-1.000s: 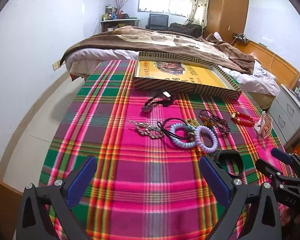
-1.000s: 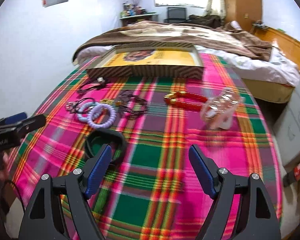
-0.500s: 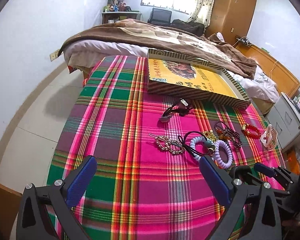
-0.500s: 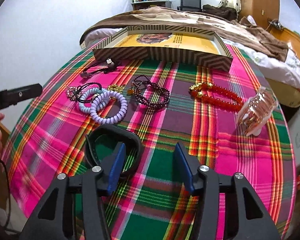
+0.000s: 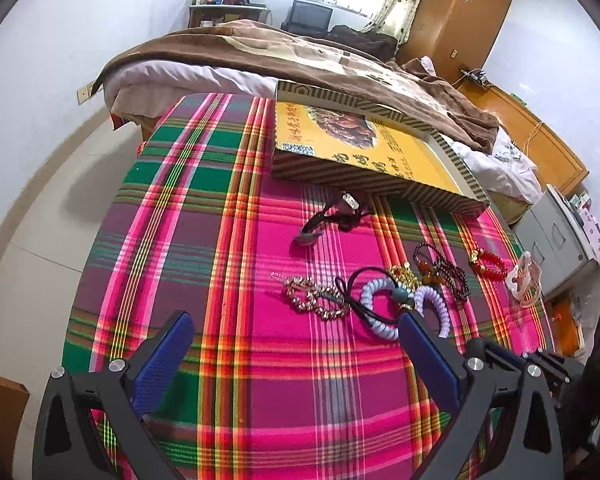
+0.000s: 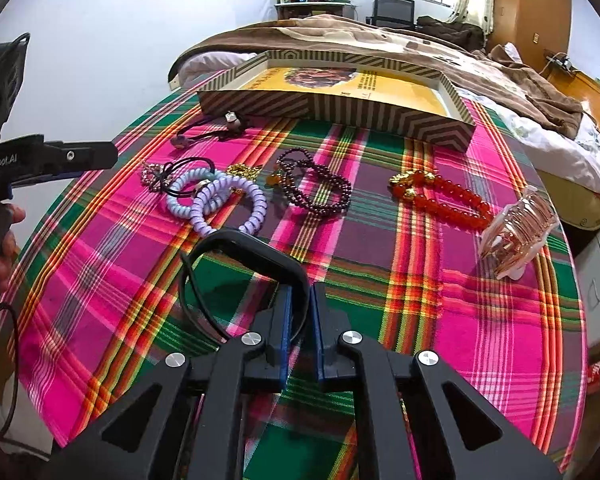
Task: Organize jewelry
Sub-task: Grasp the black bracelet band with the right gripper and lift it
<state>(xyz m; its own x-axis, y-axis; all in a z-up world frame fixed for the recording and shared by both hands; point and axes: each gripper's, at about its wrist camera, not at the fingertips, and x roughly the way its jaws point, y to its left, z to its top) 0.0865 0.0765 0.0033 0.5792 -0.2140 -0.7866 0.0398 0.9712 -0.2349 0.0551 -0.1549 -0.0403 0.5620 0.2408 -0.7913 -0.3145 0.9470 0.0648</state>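
Black band (image 6: 236, 256) sits pinched in the right claw (image 6: 300, 320) on the plaid worktop (image 6: 480, 320); left claw (image 5: 296, 344) gapes wide

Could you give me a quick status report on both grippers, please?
Left gripper open, empty. Right gripper shut on black band. Tray ahead; coil ties in between.

In the left wrist view, the near fingertip of the left gripper (image 5: 296, 354) covered the near arc of the lilac coil hair tie (image 5: 434, 300), and the black band was hidden behind that gripper's body. The right gripper (image 5: 540, 360) was cut off by the right edge. In the right wrist view, the clamped section of the black band (image 6: 240, 256) was concealed between the blue pads (image 6: 286, 320). The far side of the cord necklace (image 6: 216, 130) ran under the box (image 6: 380, 114) shadow. Print inside the box was too small to read.
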